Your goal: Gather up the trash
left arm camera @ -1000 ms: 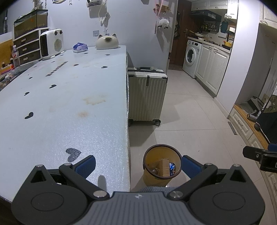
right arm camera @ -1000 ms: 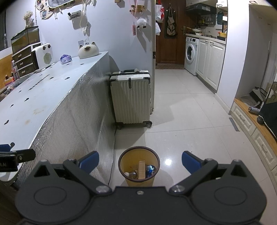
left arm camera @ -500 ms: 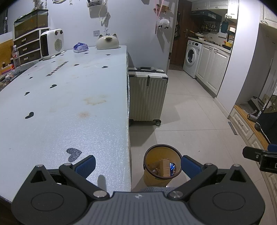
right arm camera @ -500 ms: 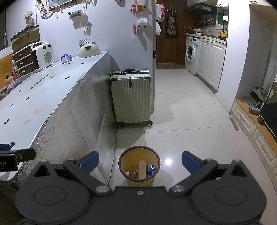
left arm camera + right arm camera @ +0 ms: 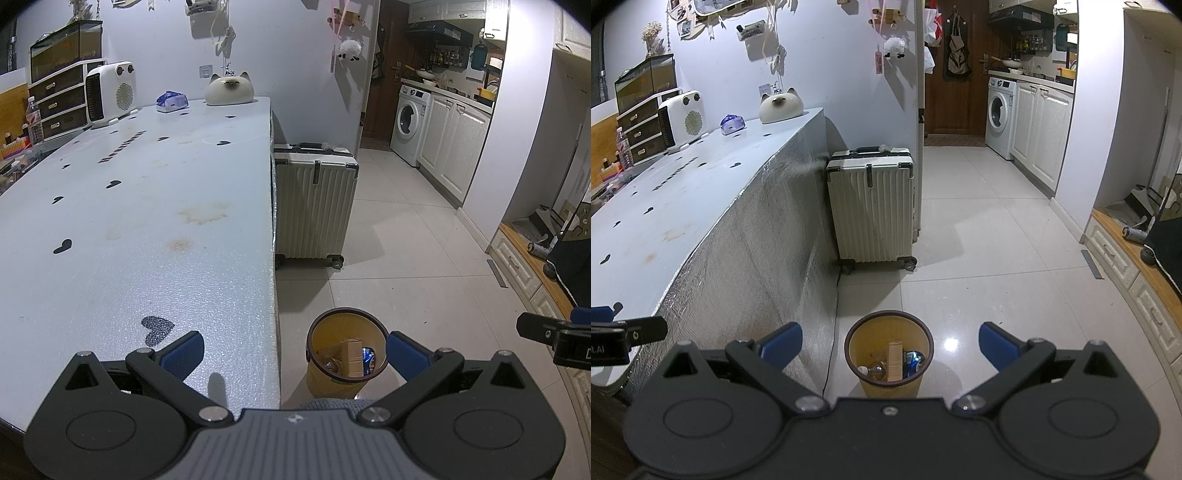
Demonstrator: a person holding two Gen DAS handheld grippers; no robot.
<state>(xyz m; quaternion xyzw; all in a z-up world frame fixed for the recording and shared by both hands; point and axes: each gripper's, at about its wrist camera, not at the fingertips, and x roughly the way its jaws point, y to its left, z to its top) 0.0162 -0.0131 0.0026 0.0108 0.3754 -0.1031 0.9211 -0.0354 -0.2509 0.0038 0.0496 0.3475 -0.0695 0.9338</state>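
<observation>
Left gripper (image 5: 293, 349): spread, empty, bin at 12 o'clock.
Right gripper (image 5: 890, 343): spread, empty.
Bin (image 5: 889, 354): holds trash.
Risk: light bin likely tips if bumped.

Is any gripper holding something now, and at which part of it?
Nothing is held. The left gripper and right gripper both have open, empty jaws.

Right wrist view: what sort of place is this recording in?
Most likely a lived-in flat, an open room leading to a kitchen: a washing machine under a counter at the far end, a suitcase on the tiled floor, and a small waste bin beside a long table.
</observation>
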